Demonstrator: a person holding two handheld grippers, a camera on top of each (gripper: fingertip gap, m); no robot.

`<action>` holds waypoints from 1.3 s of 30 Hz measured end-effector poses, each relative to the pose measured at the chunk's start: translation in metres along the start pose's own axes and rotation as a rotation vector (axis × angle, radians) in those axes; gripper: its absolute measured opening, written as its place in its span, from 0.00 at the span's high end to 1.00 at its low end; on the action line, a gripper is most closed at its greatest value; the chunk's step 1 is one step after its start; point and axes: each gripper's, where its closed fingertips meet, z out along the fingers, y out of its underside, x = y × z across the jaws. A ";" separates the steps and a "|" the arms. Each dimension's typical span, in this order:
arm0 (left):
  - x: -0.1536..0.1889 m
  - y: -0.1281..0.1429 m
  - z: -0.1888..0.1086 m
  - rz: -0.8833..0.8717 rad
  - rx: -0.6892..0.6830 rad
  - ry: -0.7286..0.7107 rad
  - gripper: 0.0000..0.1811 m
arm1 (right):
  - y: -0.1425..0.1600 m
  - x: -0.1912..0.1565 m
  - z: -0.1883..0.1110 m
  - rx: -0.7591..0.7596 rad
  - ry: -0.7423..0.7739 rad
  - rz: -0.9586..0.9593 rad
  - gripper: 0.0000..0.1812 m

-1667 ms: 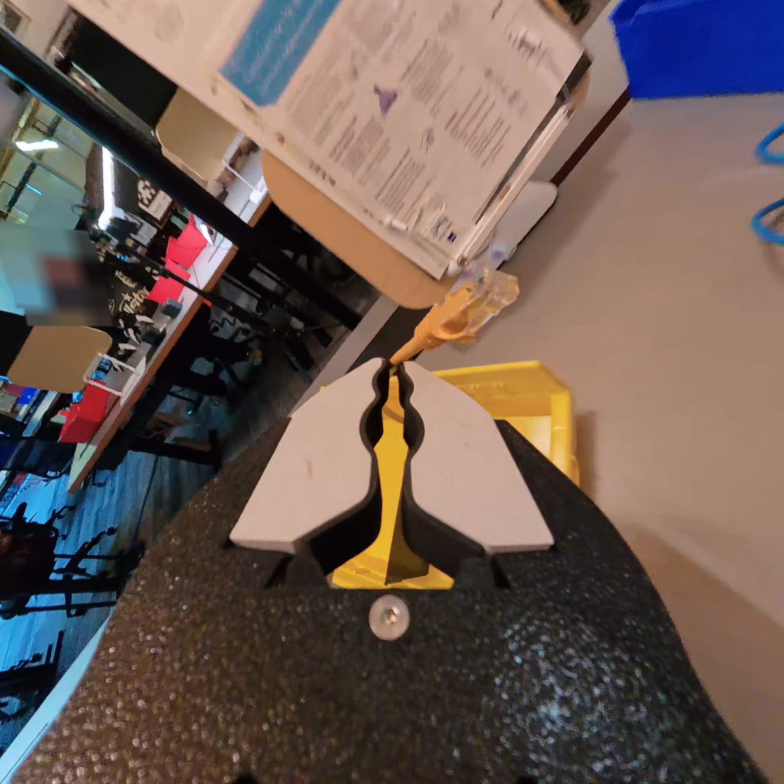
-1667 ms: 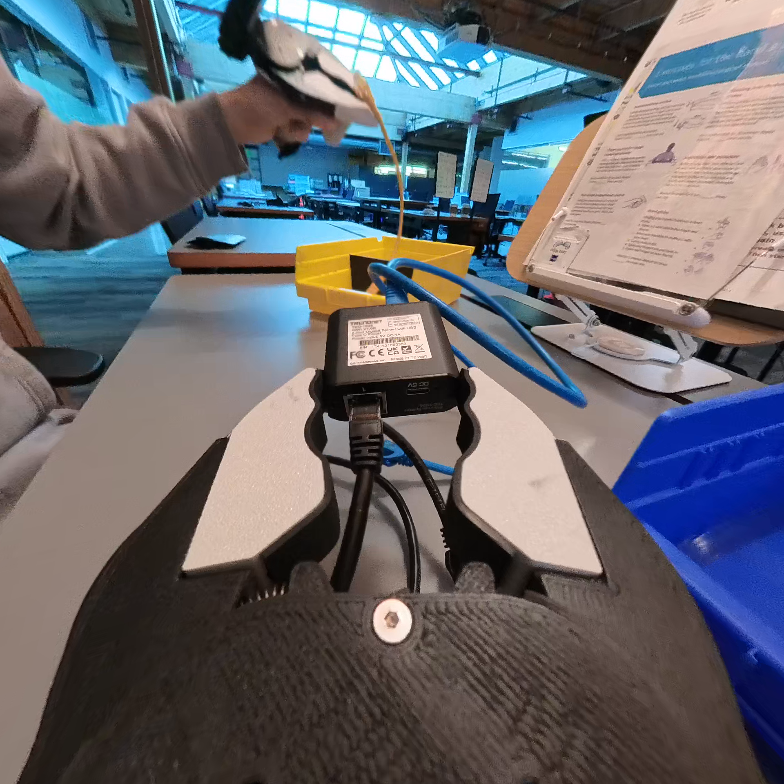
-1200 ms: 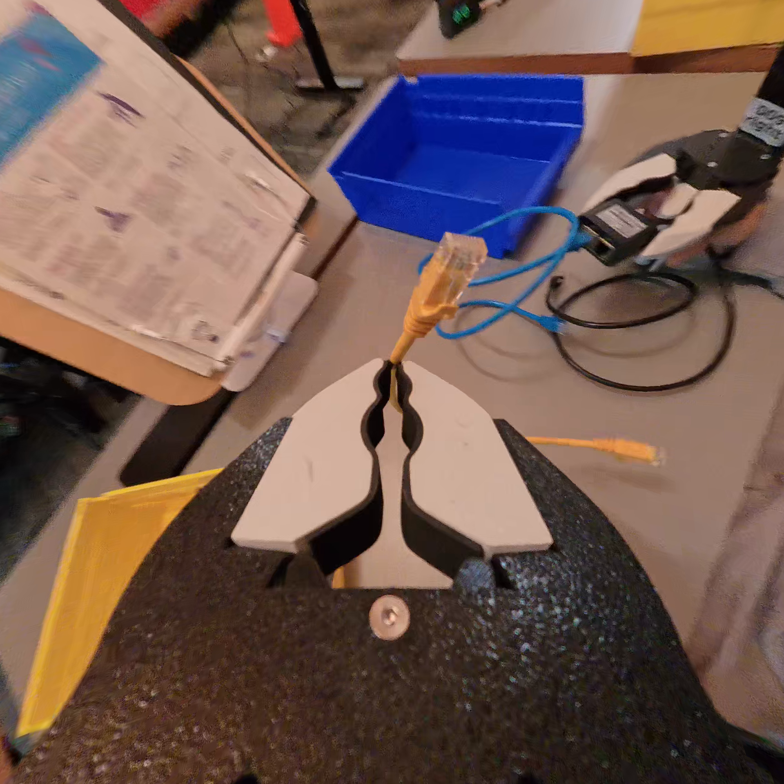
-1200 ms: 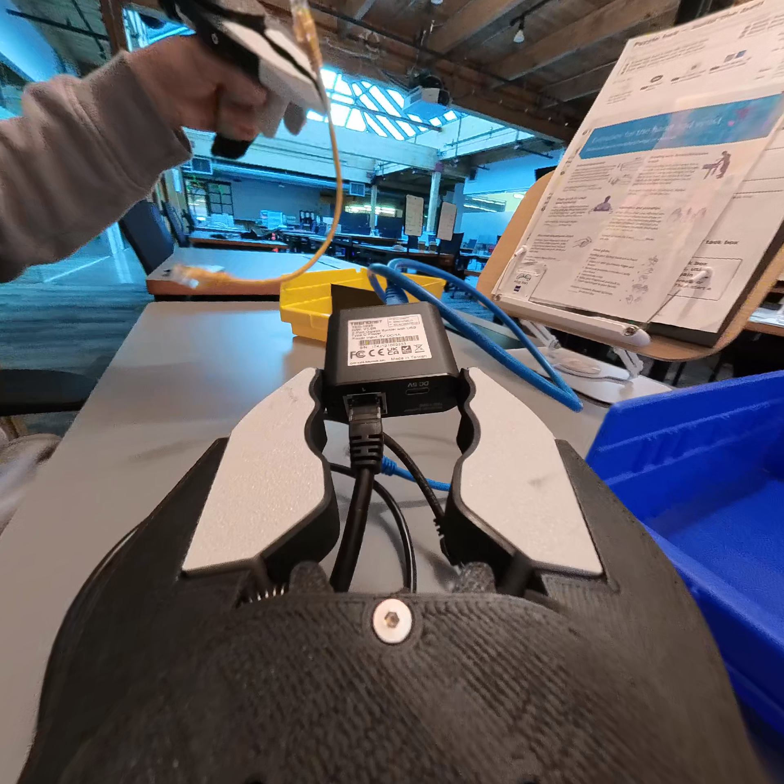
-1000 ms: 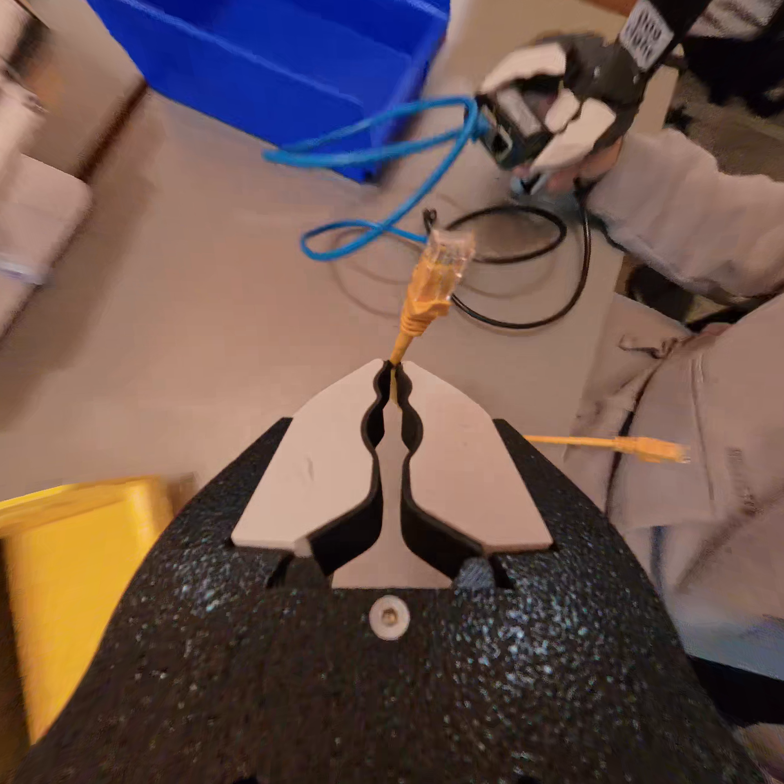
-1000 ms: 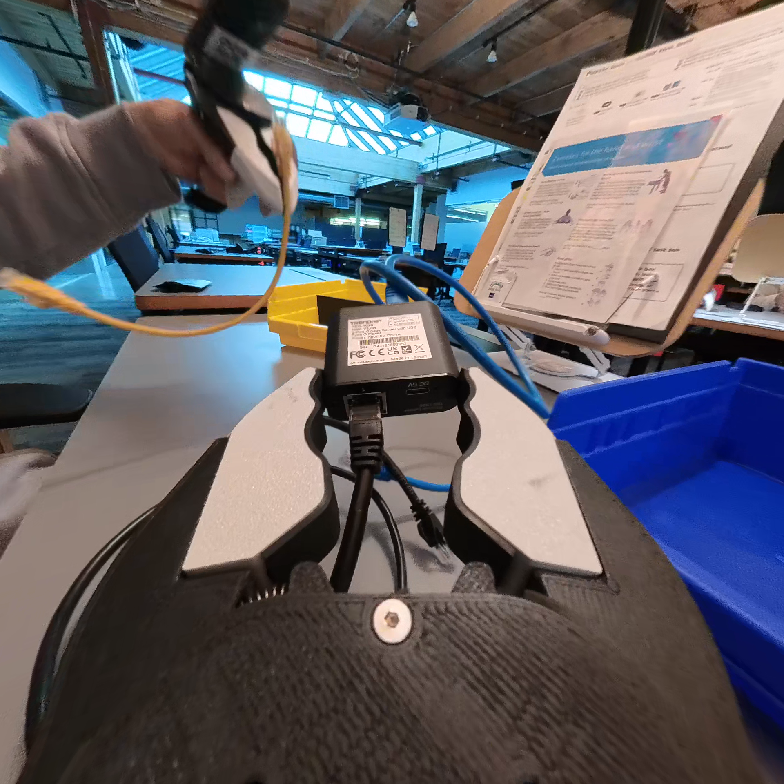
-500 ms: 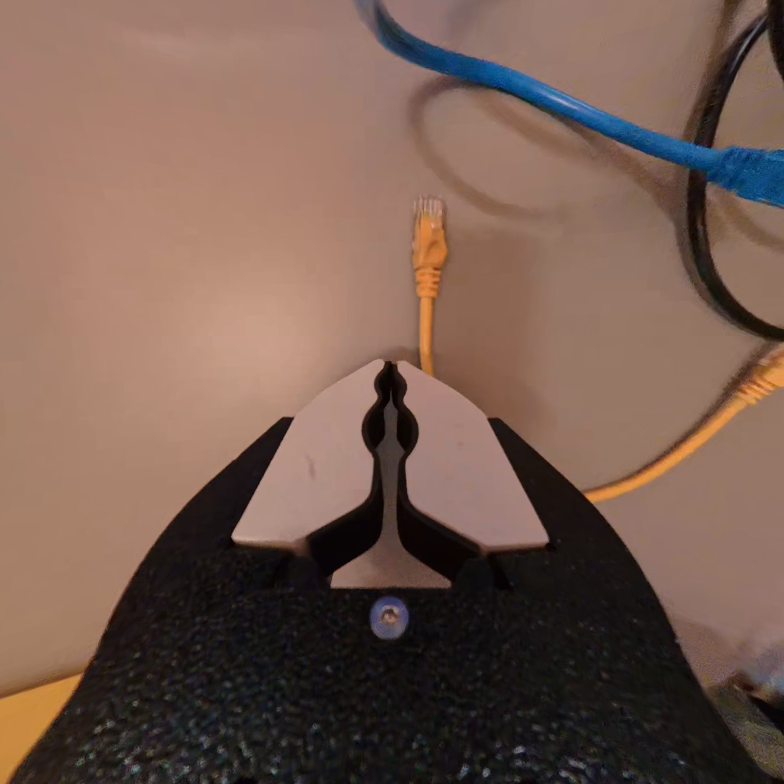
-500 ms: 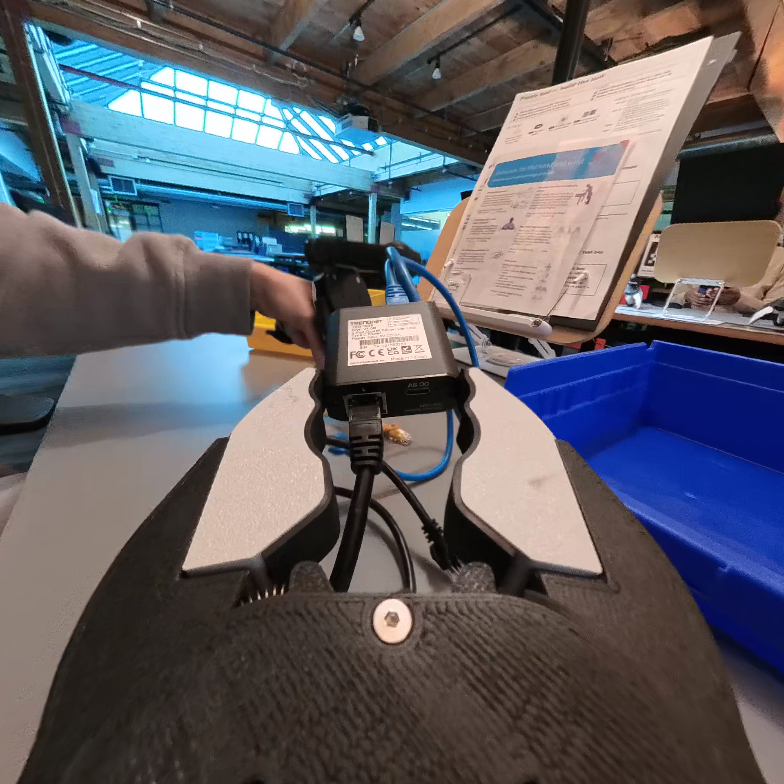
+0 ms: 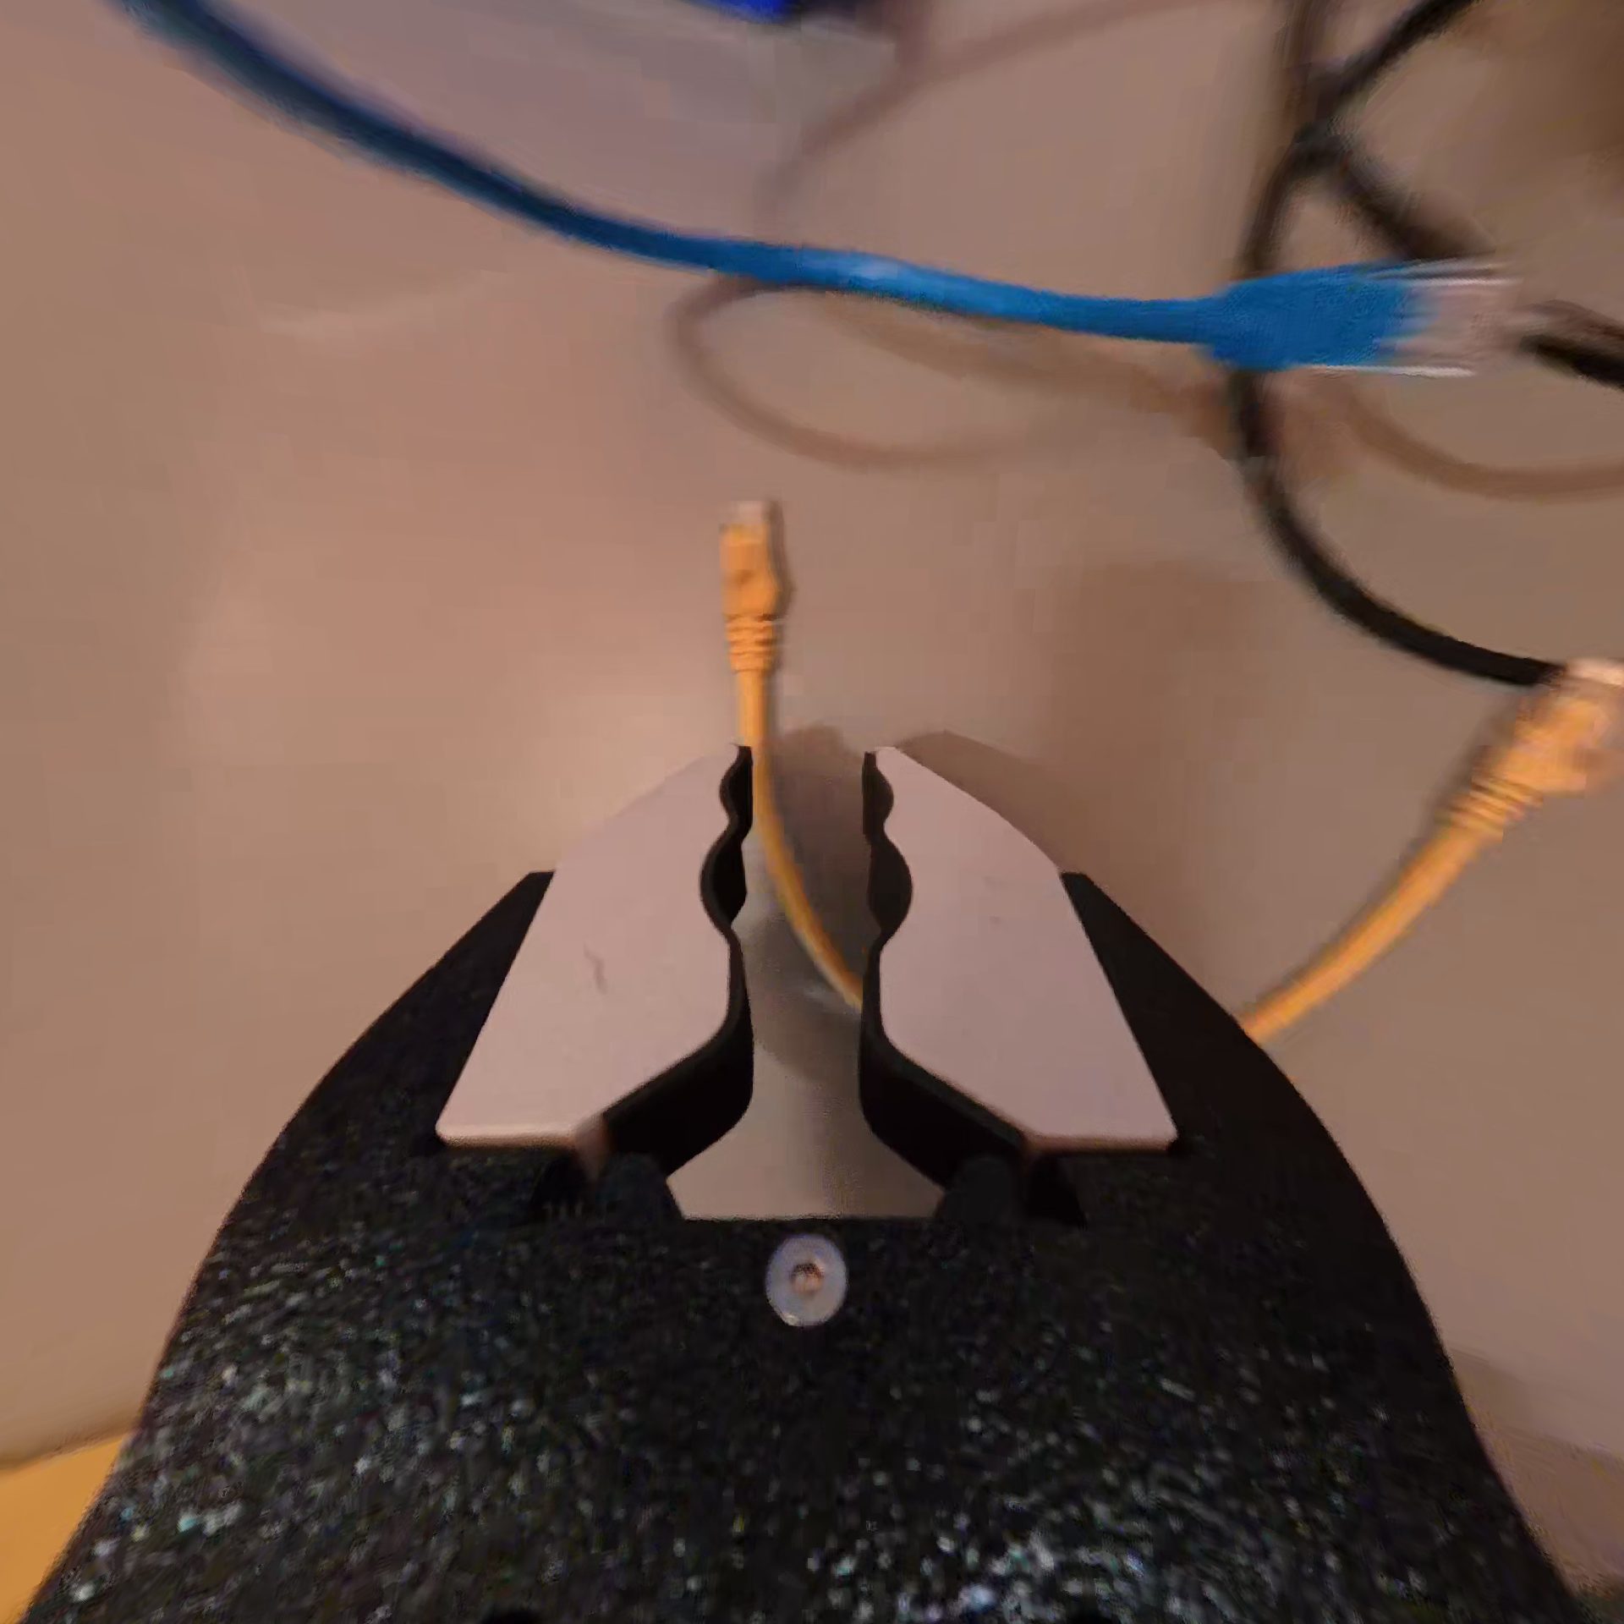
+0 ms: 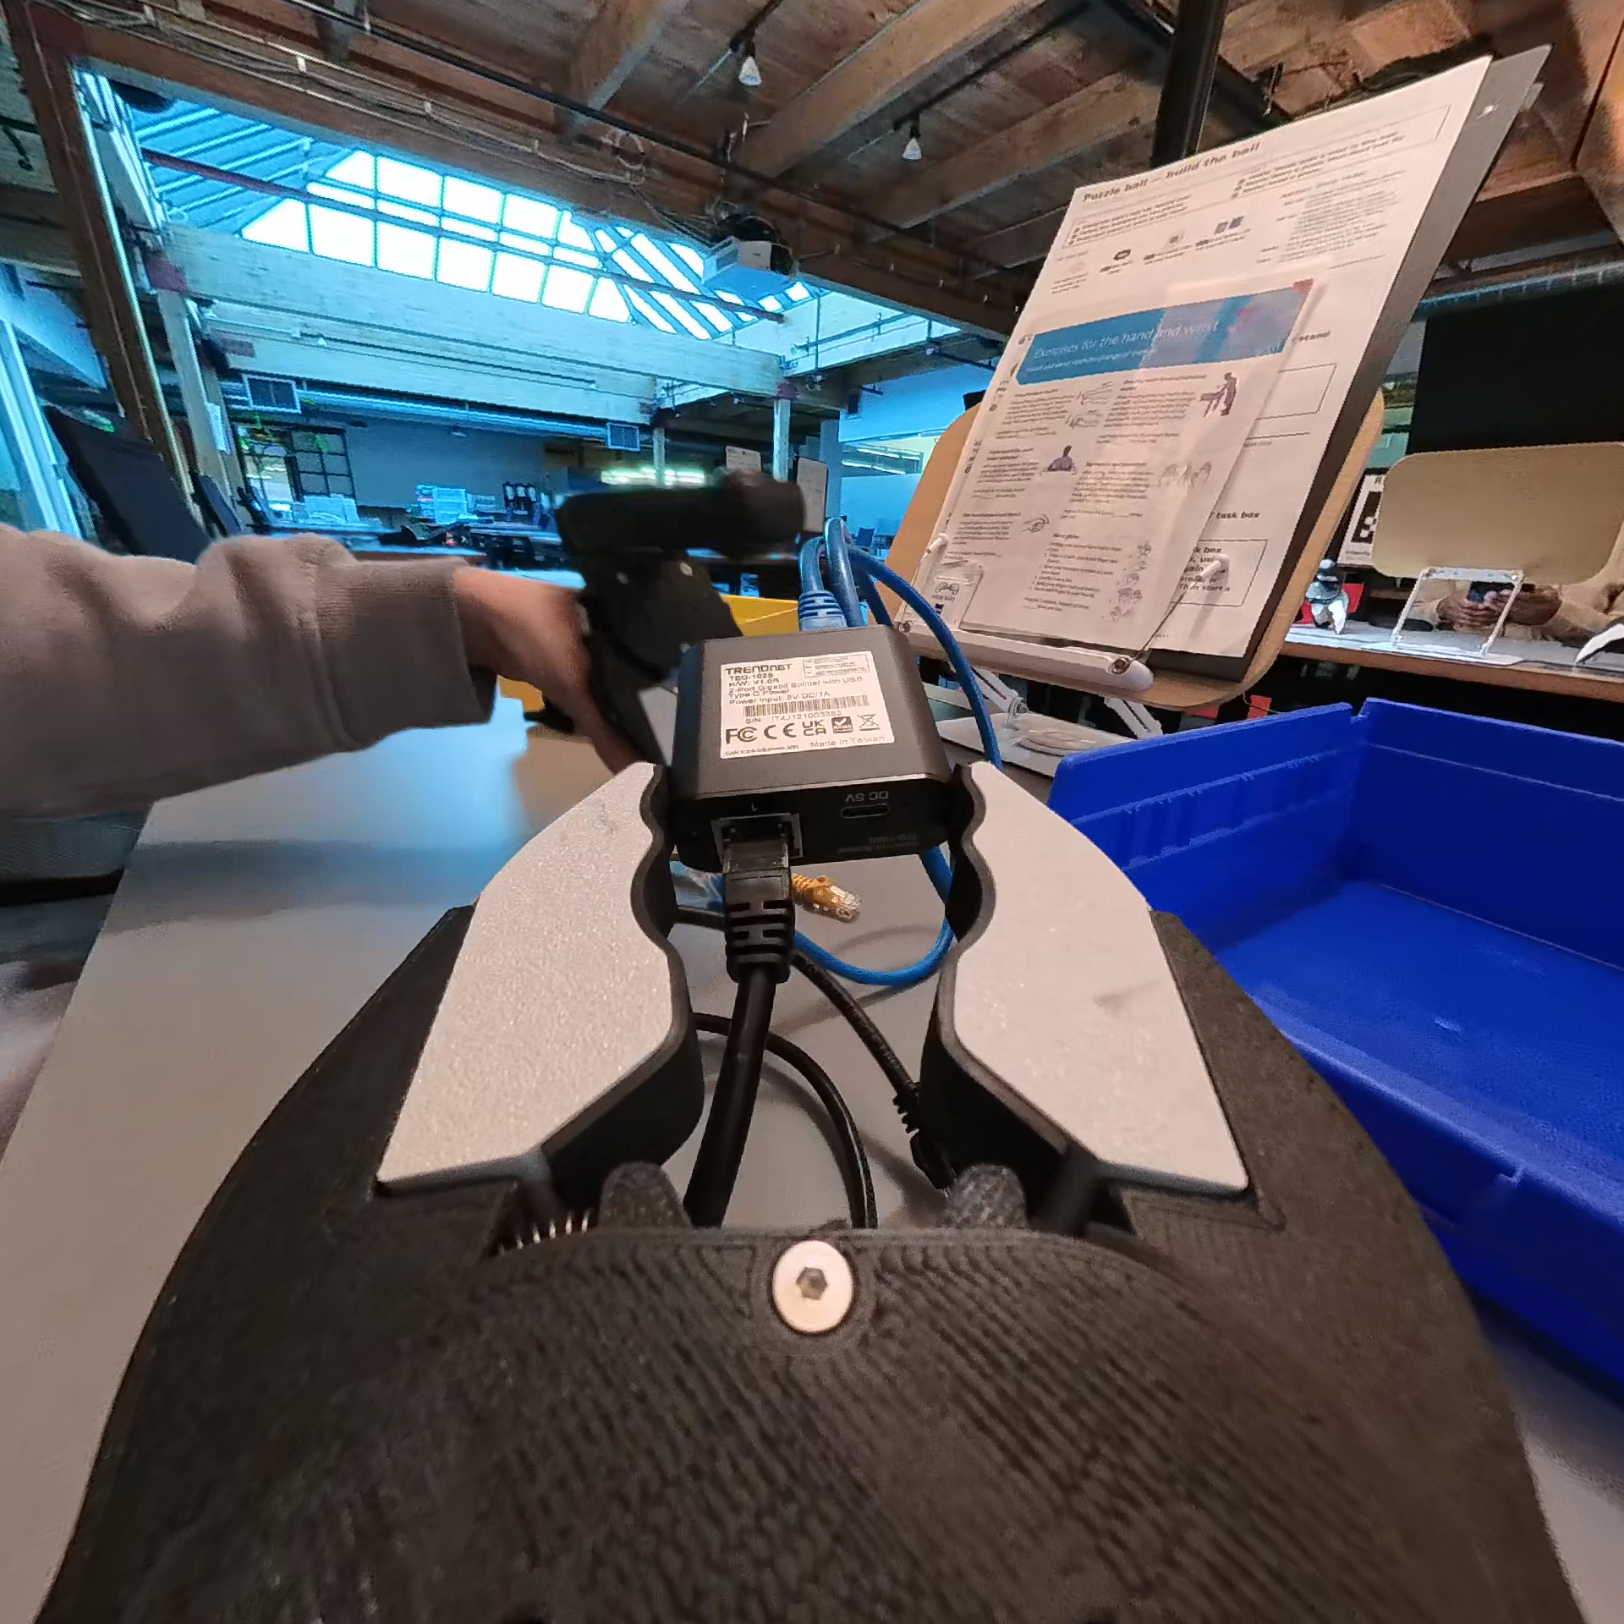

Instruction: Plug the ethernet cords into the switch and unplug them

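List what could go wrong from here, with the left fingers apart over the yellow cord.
1. The yellow cord runs loose between the left gripper fingers, so it may slide away.
2. The blue cord and black cord lie close by and could snag.
3. The right gripper holds the switch with cords hanging; tugging could shift it.

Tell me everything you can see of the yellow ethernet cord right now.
The yellow ethernet cord is thin, with a ribbed boot and clear plug at each end. It lies on the beige tabletop. One plug points away beyond the left gripper, whose jaws stand apart around the cord without clamping it. The cord passes under the gripper and curves out right to the second plug, beside a black cable.
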 end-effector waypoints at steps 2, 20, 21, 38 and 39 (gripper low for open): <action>0.044 -0.007 -0.017 0.089 0.093 0.154 0.87 | 0.000 -0.001 0.000 0.000 -0.002 -0.005 0.67; 0.151 0.007 0.006 0.342 0.090 0.268 0.83 | 0.002 -0.005 0.002 -0.020 -0.017 -0.025 0.67; 0.154 0.003 0.007 0.355 0.108 0.266 0.84 | 0.002 -0.005 0.002 -0.017 -0.018 -0.024 0.67; 0.172 -0.054 -0.216 -0.125 0.445 1.104 0.92 | -0.003 -0.002 -0.003 0.028 -0.014 -0.005 0.67; 0.159 -0.054 -0.217 -0.174 0.444 1.108 0.92 | -0.003 -0.002 -0.003 0.027 -0.016 -0.003 0.67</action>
